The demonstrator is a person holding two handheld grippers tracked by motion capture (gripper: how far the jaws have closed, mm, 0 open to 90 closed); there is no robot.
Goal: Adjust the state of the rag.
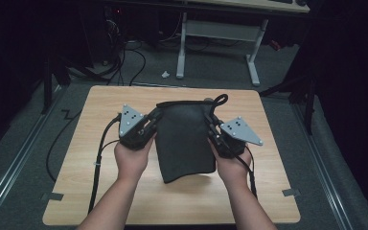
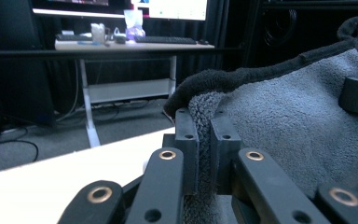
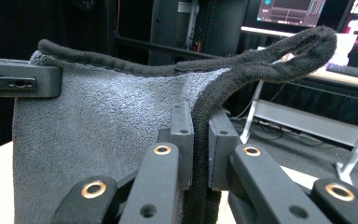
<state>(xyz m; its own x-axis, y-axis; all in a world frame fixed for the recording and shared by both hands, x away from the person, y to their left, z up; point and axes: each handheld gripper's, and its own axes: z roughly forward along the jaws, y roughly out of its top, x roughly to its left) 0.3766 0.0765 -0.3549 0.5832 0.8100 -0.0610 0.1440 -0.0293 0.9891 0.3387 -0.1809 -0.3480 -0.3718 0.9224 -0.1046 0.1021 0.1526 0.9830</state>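
Grey towel (image 1: pixel 184 141), left gripper (image 1: pixel 149 125) clamping one corner, right gripper (image 1: pixel 212 128) the other

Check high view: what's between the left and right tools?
The dark grey towel. In the high view it spans from the left tool to the right tool, each pinching one top corner; nothing else sits between them.

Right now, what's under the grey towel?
The wooden table lies under the grey towel, whose lower part rests on it. Both tools, left tool and right tool, pinch its upper edges. Whatever else it covers is hidden.
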